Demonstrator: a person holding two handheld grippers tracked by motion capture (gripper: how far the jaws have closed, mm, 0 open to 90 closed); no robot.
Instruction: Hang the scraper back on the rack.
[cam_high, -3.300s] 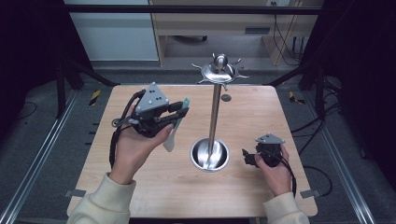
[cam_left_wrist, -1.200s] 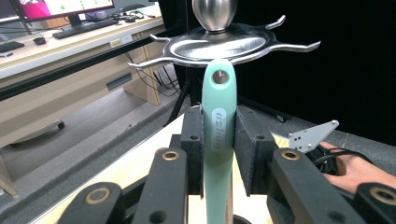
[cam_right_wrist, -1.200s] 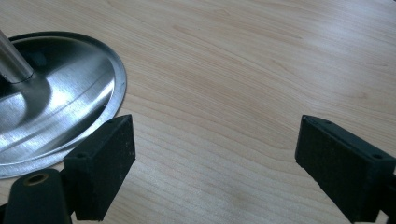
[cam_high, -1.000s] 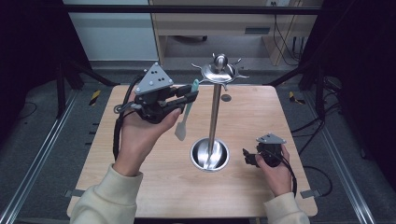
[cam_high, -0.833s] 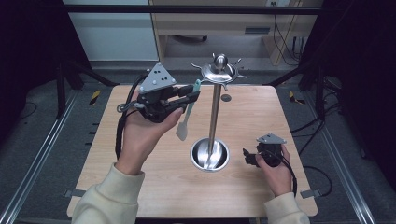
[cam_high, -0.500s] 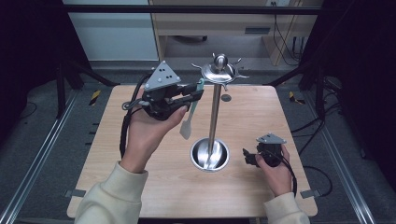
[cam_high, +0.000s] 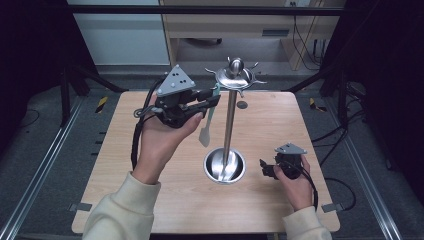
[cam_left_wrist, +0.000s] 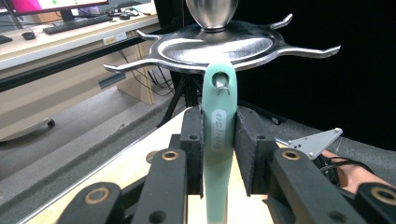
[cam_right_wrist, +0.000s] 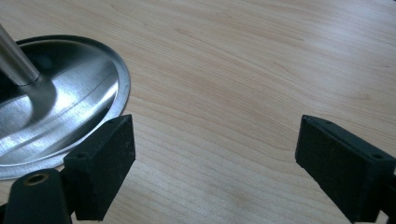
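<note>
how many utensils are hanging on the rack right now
1: a mint-green plastic spatula, its hanging hole over a hook of the silver metal stand yet gripped by the left hand-held gripper.

A line of raised lettering ran lengthwise down the mint-green handle of the spatula (cam_left_wrist: 218, 140), between the black jaws in the left gripper view, but it was too blurred to read. No other text, label or number could be made out anywhere.

Spatula (cam_high: 206, 131) left of stand (cam_high: 229, 120) (on table (cam_high: 125, 170))
</note>
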